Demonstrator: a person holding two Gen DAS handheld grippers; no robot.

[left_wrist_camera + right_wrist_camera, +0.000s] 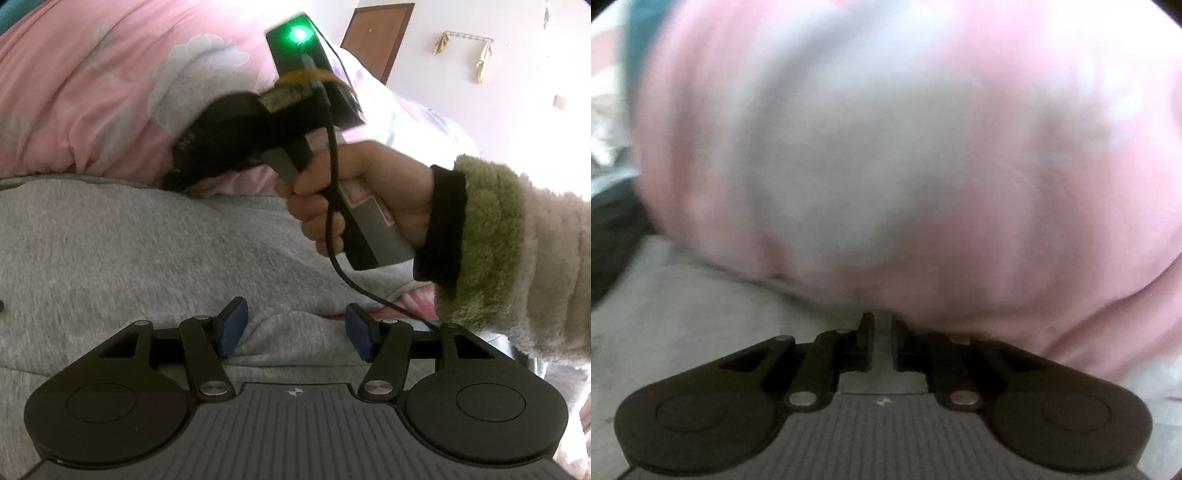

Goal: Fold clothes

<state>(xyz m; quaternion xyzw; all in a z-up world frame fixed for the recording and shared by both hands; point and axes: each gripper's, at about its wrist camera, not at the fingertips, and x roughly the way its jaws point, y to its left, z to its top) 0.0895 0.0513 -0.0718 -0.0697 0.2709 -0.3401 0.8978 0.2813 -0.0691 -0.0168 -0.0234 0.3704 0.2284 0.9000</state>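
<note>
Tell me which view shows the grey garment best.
The left wrist view. The grey garment spreads sharp and wide there, reaching between the open left gripper. The right wrist view shows only a blurred grey strip at lower left, below the pink quilt.

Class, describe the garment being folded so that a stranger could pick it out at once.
Find the pink floral quilt heaped on the bed. Directly before it lies the grey garment, under the open left gripper. Its plain heathered grey, without flowers, distinguishes it.
</note>
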